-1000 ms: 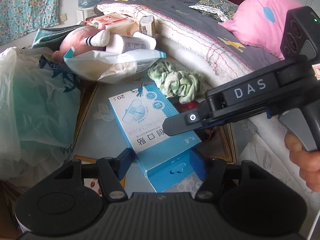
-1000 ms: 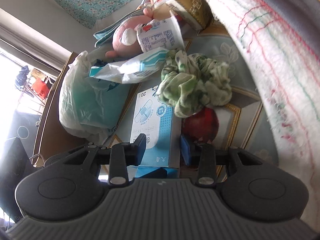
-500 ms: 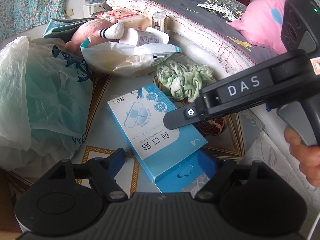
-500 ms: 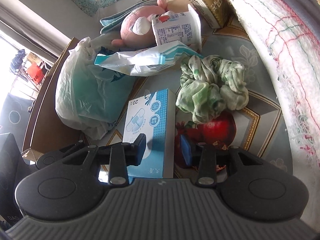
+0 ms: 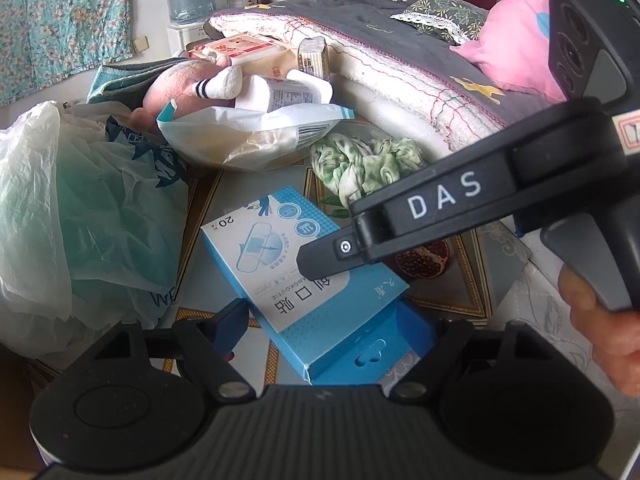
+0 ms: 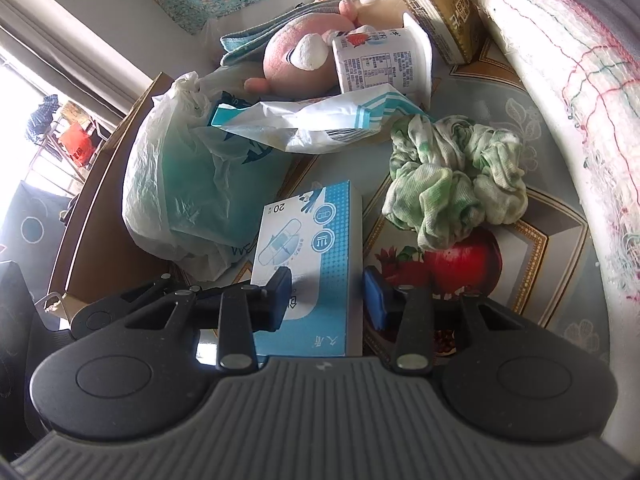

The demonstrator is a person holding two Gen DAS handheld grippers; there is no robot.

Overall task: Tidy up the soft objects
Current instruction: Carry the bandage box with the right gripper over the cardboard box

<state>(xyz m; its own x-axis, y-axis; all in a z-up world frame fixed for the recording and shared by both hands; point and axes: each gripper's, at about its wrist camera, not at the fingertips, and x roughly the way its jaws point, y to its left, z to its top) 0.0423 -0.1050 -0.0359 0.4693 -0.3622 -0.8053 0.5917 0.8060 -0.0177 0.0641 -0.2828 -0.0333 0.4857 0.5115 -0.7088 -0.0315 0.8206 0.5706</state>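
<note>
Hand [image 5: 600, 320] only in left view; left tongs [image 5: 332, 320] released, right tongs [image 6: 326, 292] unclenched over box [image 6: 308, 256].

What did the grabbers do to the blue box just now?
The left gripper opened wider around the blue box, letting go of its end. The right gripper kept its jaws on either side of the box's other end. The green cloth and plastic bag stayed put.

Black claw [image 5: 328, 326] with blue pads, silver screws, white "DAS" lettering.
</note>
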